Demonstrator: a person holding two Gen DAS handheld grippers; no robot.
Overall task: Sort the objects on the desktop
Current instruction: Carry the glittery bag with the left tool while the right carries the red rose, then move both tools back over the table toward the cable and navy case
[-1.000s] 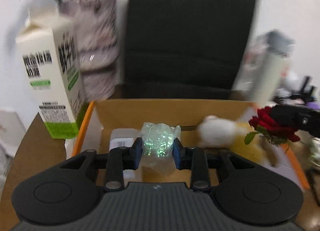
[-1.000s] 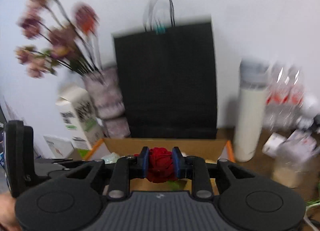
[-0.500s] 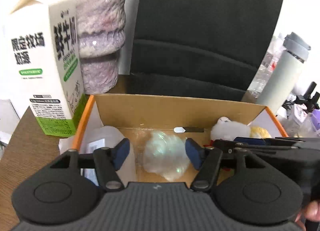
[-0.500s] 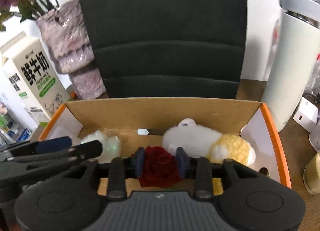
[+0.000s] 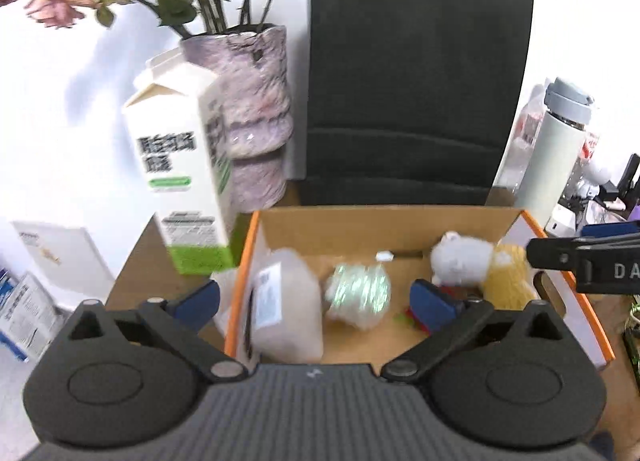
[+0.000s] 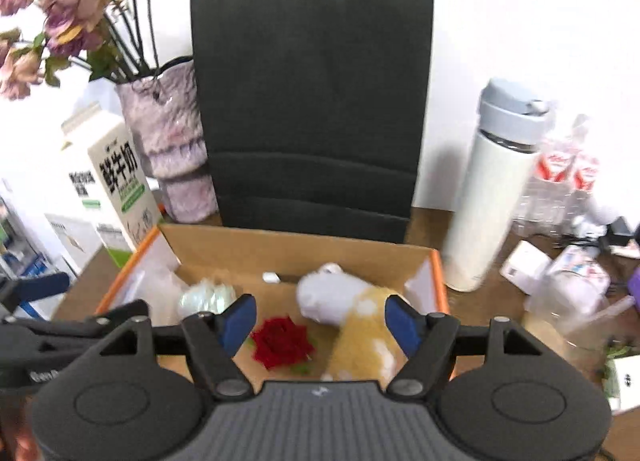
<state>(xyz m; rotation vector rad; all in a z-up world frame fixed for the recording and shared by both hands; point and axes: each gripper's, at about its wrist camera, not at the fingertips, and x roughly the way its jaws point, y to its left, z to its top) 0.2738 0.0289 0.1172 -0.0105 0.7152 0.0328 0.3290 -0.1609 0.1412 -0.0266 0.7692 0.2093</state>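
Left gripper [image 5: 316, 299] jaws spread wide, holding nothing; blue pads sit either side of the box's near left part, left pad outside the orange rim. Right gripper [image 6: 318, 321] jaws also wide apart and empty, above the box's near edge.

Cardboard box [image 5: 344, 227] open-topped, orange edges, all sorted items loose inside. Between the left jaws: shiny wrapped ball [image 5: 357, 292] on the box floor, touching neither pad. Just left of it a cloudy plastic jug [image 5: 286, 303] lying against the left wall. Right side: white and yellow plush toy [image 5: 478, 267] near the right wall. Red rose [image 6: 282, 341] on the floor just inside the right gripper's left pad, free of it; the plush [image 6: 352, 313] lies between rose and right pad.

Box floor mostly open in the middle and back; small white tag [image 6: 271, 277] at the back wall.

View differences: rose shows clearly only in the right wrist view; left view has just a red scrap behind its right pad. Jug is clear only in the left view. Each view catches the other gripper at its edge.

Surroundings: brown wooden table [image 6: 476, 303]. Milk carton [image 5: 182, 177] just left of the box, purple vase [image 5: 250, 113] with dried flowers behind it, black paper bag [image 6: 312, 101] tight behind the box, white bottle [image 6: 494, 185] close to the right rear corner, clutter further right. White wall behind.
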